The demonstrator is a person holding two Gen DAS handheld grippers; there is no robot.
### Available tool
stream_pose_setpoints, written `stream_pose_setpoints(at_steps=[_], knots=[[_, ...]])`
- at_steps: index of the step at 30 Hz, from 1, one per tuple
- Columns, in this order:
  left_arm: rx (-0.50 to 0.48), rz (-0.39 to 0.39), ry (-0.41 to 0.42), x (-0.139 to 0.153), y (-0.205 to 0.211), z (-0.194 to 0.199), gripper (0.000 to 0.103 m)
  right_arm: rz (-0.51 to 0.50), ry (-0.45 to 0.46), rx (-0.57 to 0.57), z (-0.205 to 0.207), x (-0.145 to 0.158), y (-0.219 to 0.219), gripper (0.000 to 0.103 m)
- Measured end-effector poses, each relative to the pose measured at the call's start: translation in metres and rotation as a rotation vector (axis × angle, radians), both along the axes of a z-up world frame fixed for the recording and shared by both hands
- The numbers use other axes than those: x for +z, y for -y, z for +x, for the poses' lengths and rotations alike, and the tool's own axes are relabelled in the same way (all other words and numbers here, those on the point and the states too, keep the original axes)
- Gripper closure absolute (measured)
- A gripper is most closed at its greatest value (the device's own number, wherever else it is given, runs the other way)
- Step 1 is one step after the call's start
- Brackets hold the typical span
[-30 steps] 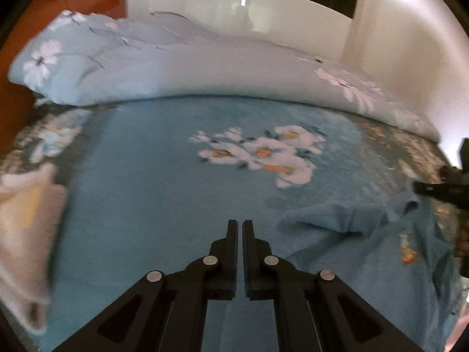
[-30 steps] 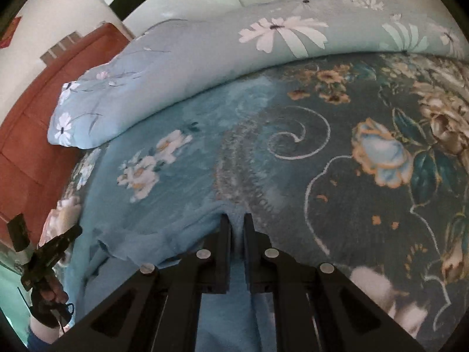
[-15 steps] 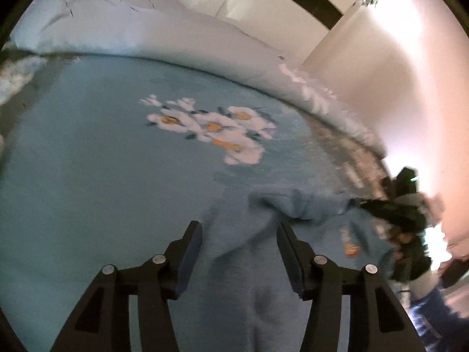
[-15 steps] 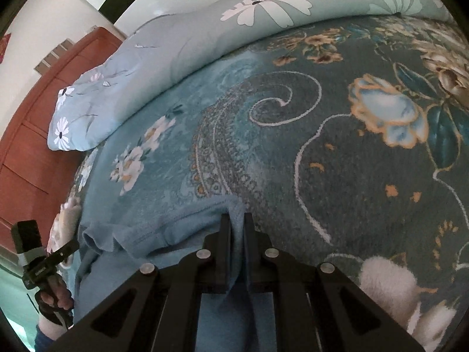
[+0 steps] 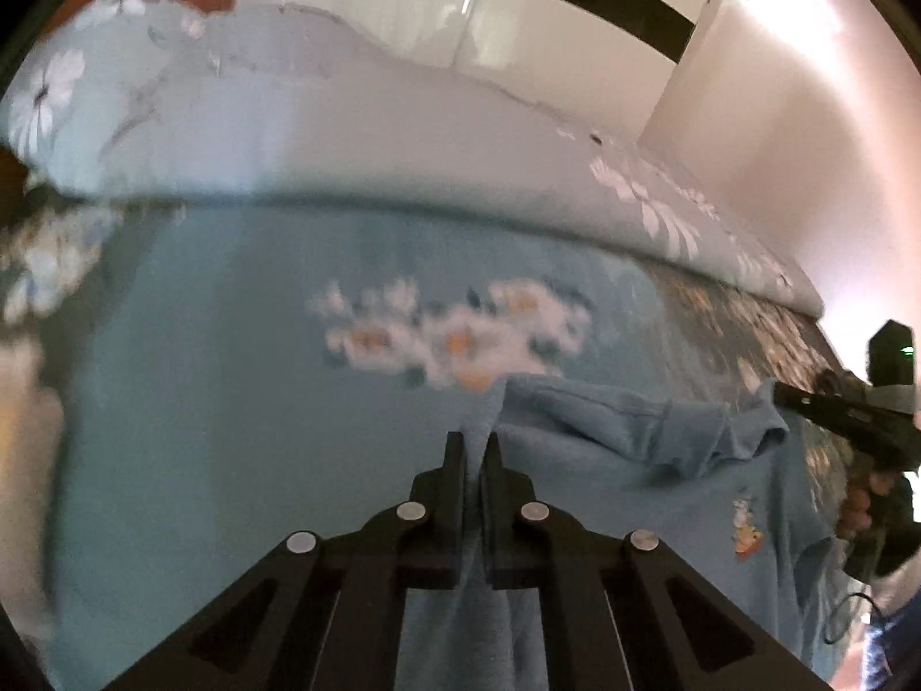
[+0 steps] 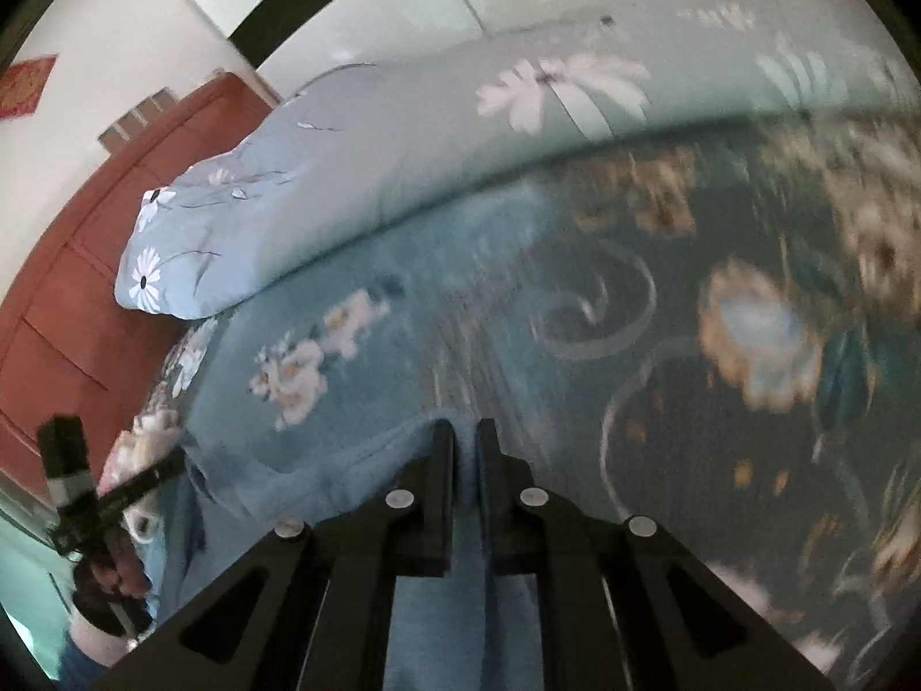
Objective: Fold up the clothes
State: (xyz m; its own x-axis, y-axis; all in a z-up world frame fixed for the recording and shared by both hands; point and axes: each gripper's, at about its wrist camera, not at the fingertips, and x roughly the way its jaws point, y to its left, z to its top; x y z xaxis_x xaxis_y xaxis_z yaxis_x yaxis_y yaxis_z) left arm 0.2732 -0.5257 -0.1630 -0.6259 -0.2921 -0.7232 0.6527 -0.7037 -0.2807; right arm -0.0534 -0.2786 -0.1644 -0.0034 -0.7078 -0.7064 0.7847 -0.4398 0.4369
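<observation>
A light blue garment (image 5: 633,460) with a small orange print lies bunched on the floral bedspread. My left gripper (image 5: 475,444) is shut on one edge of it; cloth runs between the fingers. My right gripper (image 6: 464,435) is shut on another edge of the same garment (image 6: 322,472). The garment hangs stretched between the two grippers, lifted a little off the bed. The right gripper shows at the right edge of the left wrist view (image 5: 829,409). The left gripper shows at the lower left of the right wrist view (image 6: 115,495).
A rolled pale blue duvet (image 5: 345,138) with white flowers lies across the far side of the bed, also in the right wrist view (image 6: 403,126). A red wooden cabinet (image 6: 75,299) stands at the left. White walls lie beyond. A pale cloth (image 5: 23,432) sits at the left edge.
My left gripper opened, went to the garment and has closed on its edge. Both grippers have lifted the cloth. The right gripper has stayed shut on it.
</observation>
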Motion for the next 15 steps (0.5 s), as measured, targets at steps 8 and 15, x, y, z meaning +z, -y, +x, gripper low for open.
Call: stream_pose_setpoints(at_steps=[8, 15], knots=[[0.072, -0.053, 0.122, -0.01, 0.044, -0.047, 0.098, 0.038, -0.096, -0.043, -0.023, 0.021, 0.062, 0.096], [0.116, 0.222, 0.048, -0.063, 0.063, -0.034, 0.096, 0.201, -0.083, -0.041, -0.024, -0.043, 0.08, 0.095]])
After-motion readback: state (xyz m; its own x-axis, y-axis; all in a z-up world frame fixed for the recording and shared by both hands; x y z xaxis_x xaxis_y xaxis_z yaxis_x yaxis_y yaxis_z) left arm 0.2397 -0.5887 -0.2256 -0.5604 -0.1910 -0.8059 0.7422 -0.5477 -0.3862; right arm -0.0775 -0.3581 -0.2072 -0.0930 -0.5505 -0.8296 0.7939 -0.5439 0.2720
